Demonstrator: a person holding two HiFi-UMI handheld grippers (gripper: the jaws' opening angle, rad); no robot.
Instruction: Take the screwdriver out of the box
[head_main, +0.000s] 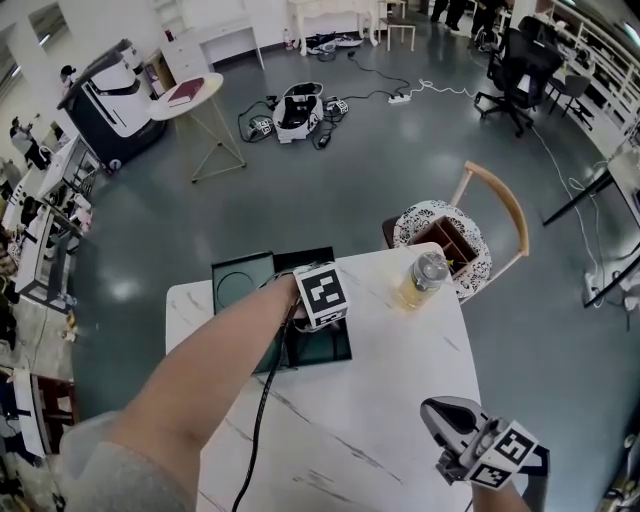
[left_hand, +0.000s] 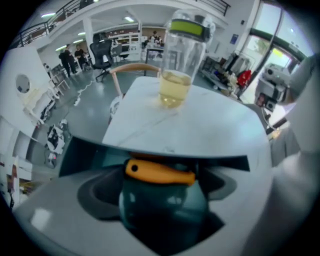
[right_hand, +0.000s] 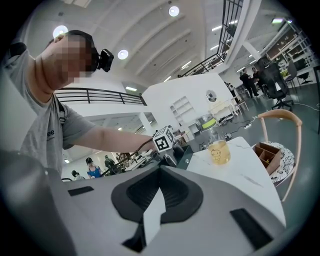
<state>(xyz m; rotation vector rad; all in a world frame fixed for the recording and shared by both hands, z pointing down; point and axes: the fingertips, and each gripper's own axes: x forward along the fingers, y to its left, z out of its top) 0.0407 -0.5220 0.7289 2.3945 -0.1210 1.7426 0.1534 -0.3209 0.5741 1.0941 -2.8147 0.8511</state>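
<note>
The screwdriver's orange handle (left_hand: 160, 172) lies crosswise inside the dark green box (left_hand: 80, 155), close under my left gripper (left_hand: 162, 194). That gripper's jaws stand wide open on either side of the handle and do not press on it. In the head view my left gripper (head_main: 320, 318) points steeply down into the open box (head_main: 340, 350), and its marker cube hides the screwdriver. Low over the table's near right corner, my right gripper (head_main: 445, 420) (right_hand: 152, 210) is shut and holds nothing.
On the white marble table (head_main: 380, 420), right of the box, stands a glass jar (head_main: 423, 280) (left_hand: 177, 65) of yellow liquid. A wooden chair (head_main: 500, 200) with a doily and a small wooden crate (head_main: 445, 240) is behind the table. The box lid (head_main: 242, 278) lies open to the left.
</note>
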